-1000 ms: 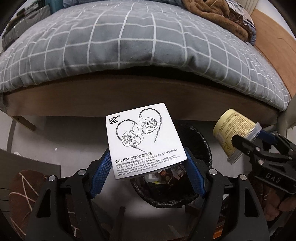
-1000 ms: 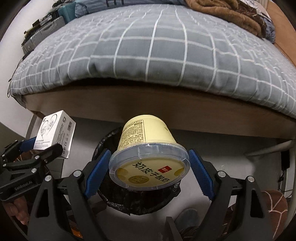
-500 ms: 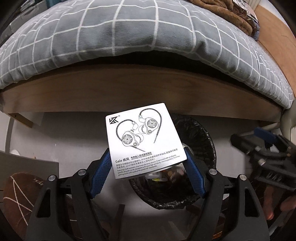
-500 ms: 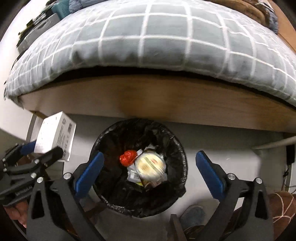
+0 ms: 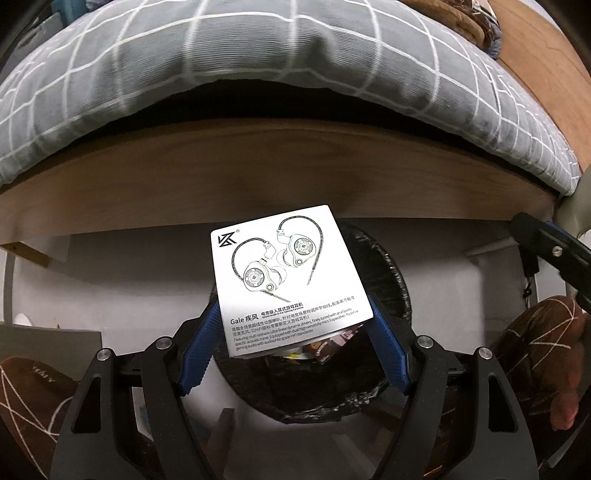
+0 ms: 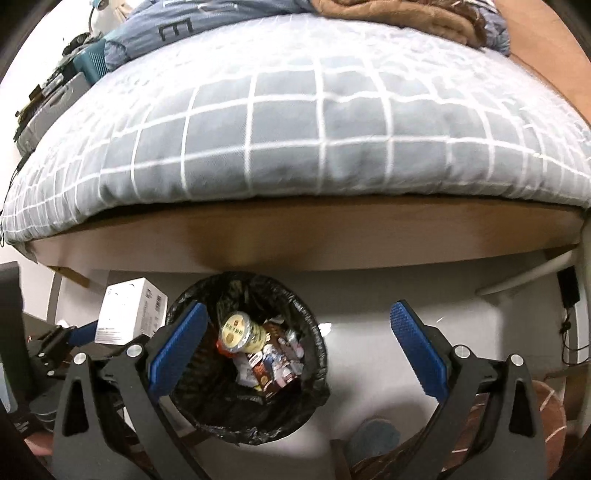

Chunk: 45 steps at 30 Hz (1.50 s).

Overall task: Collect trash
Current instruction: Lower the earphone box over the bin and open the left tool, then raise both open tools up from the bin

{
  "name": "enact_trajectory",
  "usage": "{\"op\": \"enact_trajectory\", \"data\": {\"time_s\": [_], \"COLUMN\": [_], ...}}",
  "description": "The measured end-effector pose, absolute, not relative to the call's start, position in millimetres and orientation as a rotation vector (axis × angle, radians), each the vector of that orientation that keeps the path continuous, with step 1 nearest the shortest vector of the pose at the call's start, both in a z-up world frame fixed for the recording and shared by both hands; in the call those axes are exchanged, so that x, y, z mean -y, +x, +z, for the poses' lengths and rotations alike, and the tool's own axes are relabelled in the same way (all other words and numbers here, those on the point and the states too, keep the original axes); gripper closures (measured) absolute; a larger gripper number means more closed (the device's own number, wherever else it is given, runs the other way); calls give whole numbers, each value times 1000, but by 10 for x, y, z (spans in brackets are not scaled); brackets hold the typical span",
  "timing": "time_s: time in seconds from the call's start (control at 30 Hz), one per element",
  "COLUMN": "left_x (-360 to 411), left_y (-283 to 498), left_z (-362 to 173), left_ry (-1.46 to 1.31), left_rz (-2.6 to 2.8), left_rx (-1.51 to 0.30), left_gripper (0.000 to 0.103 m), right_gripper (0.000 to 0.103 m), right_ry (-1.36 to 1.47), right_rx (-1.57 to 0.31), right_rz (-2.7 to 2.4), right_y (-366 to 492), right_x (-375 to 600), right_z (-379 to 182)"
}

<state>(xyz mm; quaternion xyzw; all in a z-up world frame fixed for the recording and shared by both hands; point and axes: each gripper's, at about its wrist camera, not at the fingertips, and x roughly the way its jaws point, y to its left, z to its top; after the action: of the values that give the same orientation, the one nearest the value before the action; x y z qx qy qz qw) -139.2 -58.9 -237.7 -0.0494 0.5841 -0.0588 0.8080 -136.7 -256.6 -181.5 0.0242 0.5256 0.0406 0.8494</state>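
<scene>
Left gripper (image 5: 295,325) is clamped on the box (image 5: 288,277): both blue pads press its lower side edges, printed earphone face toward the camera, box tilted slightly. It hangs over the near-left part of the bin (image 5: 384,332), whose black liner shows behind and to the right of the box; a bit of trash is visible just under the box's bottom edge. From the right wrist view the same box (image 6: 129,314) sits just left of the bin (image 6: 247,417), held by the left gripper (image 6: 88,332) low on the left. Right gripper (image 6: 299,343) is wide open, nothing between the pads; the left pad overlaps the bin's left rim in that view and the right pad stands over bare floor (image 6: 362,302) to the right of the bin. In the left view only one black-and-blue finger of the right gripper (image 5: 550,254) shows at the right edge. Cup (image 6: 242,332) lies in the bin on its side, yellow lidded end facing up-left, on top of mixed wrappers (image 6: 275,363) and a red scrap next to it. Bin stands on the floor just in front of the bed frame (image 6: 295,236); grey checked duvet (image 6: 314,122) overhangs above. Brown blanket (image 6: 399,14) sits far up on the bed. Brown patterned slippers (image 5: 37,391) show at the lower corners in the left view.
</scene>
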Motion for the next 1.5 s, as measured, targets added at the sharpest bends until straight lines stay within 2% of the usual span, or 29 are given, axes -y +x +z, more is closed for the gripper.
{"op": "enact_trajectory", "data": {"time_s": [0.53,0.67,0.87,1.0,1.17,1.5], "left_x": [935,923,810,615,390,266], "left_y": [-1408,-1427,-1441,-1449,-1495,-1711], "left_z": [-2453,-2497,-2448,-2204,-1645,-751], "left_ry": [-88,-76,-84,-88,-99,-91], "left_rz": [-155,-139,-118,-76,-48,-42], "left_rx": [-1266,-1248,-1244,-1216,-1101,-925], "left_gripper": [28,15,12,12,12,6], "right_gripper": [8,7,8,7,8,8], "right_ry": [51,33,18,13,1,-10], "right_rx": [-1118,-1124,-1136,-1116,-1070,-922], "right_rz": [41,43,60,66,61,77], "right_y": [-1374,-1373,-1339,-1356,-1418,-1673], "right_x": [2743,2717,2668,2613,2534,2428], "right_z": [-1851,-1894,-1947,-1829,-1552,-713]}}
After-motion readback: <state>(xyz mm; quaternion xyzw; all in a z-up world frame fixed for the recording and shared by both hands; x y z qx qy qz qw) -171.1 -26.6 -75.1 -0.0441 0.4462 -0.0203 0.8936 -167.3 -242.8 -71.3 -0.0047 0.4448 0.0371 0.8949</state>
